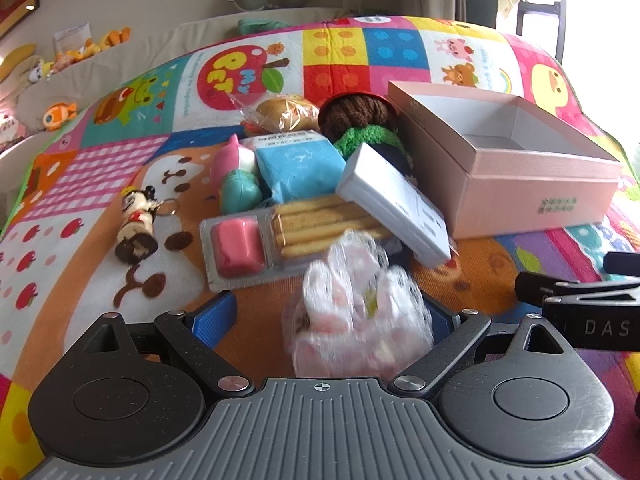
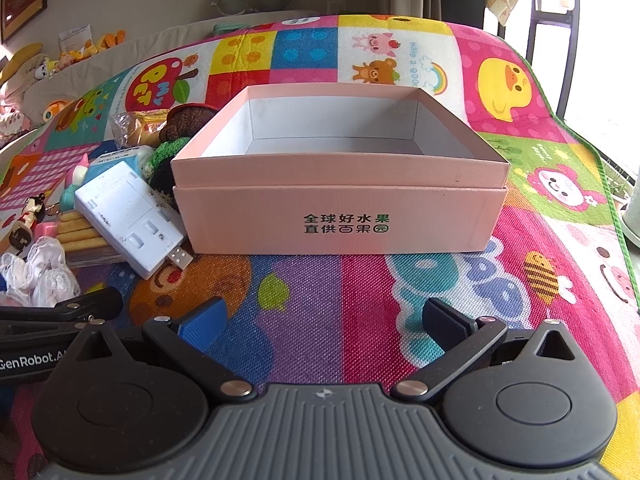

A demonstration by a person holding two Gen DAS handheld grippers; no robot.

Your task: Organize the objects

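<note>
- The box (image 2: 340, 216) stands open on the mat (image 2: 320, 300), nothing visible inside; carry the bag over its rim.
- Left tool (image 1: 326, 314) spread wide around the blurred lace bag (image 1: 356, 304); grip unclear.
- Right tool (image 2: 324, 318) wide open, holding nothing.

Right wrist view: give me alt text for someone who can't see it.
An open, empty pink box sits on a colourful patchwork mat, straight ahead of the open, empty right gripper. Left of the box lies a pile of items, including a white USB hub and biscuit sticks.
</note>
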